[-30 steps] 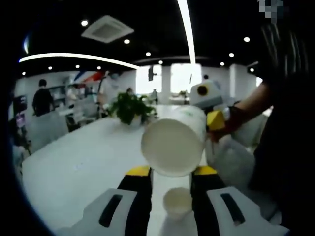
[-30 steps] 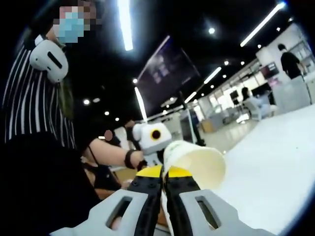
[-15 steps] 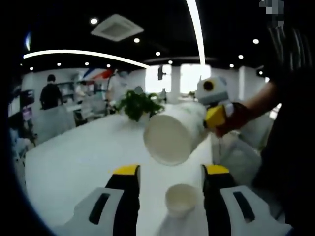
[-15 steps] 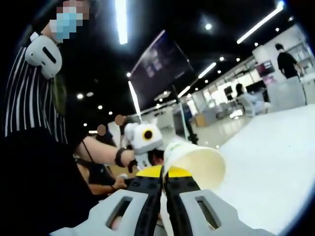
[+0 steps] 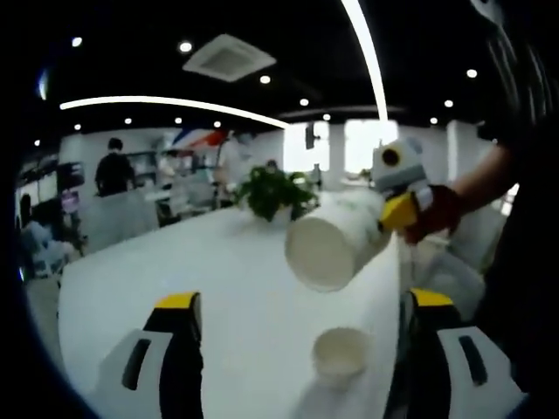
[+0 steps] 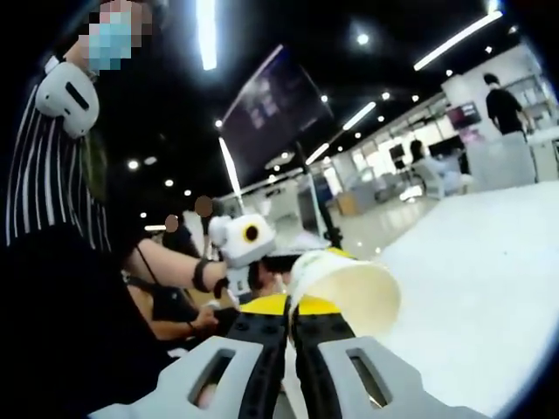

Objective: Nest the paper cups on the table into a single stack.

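While the left gripper (image 5: 297, 305) is hanging with jaws spread wide and empty above a small cup (image 5: 341, 354) standing on the white table (image 5: 175, 271), the right gripper (image 6: 291, 307) is pinching the rim of a paper cup (image 6: 349, 288), holding it tilted in the air.

- It's an open-plan office: a long white table (image 5: 175, 279) runs down the room with a leafy green potted plant (image 5: 275, 192) on it.
- Overhead, a black ceiling with round spotlights, bright linear light strips (image 5: 367, 52) and a square air-conditioning vent (image 5: 229, 58).
- People stand at desks with screens in the background.
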### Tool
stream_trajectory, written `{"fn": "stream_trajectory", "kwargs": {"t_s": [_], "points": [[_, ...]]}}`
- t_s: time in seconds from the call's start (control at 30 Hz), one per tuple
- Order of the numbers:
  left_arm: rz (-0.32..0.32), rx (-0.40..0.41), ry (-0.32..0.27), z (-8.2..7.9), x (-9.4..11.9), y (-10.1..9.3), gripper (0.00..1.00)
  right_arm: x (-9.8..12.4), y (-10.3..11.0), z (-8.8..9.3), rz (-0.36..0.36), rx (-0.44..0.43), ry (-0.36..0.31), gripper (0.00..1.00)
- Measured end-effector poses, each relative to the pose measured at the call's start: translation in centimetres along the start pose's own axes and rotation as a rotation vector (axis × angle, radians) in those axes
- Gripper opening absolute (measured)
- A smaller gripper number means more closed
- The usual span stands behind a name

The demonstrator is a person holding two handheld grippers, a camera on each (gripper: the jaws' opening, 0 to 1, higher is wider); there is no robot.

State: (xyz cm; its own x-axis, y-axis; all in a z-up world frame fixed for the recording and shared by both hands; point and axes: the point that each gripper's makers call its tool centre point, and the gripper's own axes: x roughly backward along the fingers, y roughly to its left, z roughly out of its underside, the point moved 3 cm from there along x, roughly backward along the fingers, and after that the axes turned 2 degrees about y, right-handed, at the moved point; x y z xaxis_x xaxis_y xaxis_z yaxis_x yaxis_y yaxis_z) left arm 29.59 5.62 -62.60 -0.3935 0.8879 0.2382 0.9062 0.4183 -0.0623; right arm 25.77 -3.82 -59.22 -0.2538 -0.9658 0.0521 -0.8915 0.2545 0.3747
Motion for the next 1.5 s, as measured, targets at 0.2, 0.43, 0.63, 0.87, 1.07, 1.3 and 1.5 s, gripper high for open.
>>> {"fn": "stream_trajectory", "kwargs": {"t_s": [0.2, 0.43, 0.63, 0.87, 1.07, 1.3, 1.5], "points": [[0.002, -0.009, 0.008, 0.1, 0.1, 0.0, 0.98, 0.3, -0.3, 0.2, 0.014, 0.01, 0.021, 0.0], [-0.012, -0.014, 0.031, 0.7, 0.3, 0.4, 0.98, 1.1, -1.3, -0.2, 0.06, 0.059, 0.097, 0.0], [-0.037, -0.005, 0.036, 0.9, 0.9, 1.0, 0.98, 1.6, -2.0, -0.8, 0.074, 0.13, 0.241, 0.0], [-0.104, -0.003, 0.04, 1.0, 1.9, 2.4, 0.98, 1.2, -2.3, -1.3, 0.076, 0.21, 0.43, 0.0], [-0.167, -0.006, 0.074, 1.9, 2.9, 3.9, 0.97, 1.3, -2.3, 0.3, 0.059, 0.456, 0.695, 0.0], [-0.21, -0.009, 0.082, 2.2, 3.2, 4.2, 0.97, 0.4, -1.0, 2.3, -0.024, 0.601, 0.859, 0.0], [-0.206, -0.003, 0.092, 2.7, 3.0, 4.0, 0.96, 0.0, -1.1, 5.3, -0.087, 0.699, 1.036, 0.0]]}}
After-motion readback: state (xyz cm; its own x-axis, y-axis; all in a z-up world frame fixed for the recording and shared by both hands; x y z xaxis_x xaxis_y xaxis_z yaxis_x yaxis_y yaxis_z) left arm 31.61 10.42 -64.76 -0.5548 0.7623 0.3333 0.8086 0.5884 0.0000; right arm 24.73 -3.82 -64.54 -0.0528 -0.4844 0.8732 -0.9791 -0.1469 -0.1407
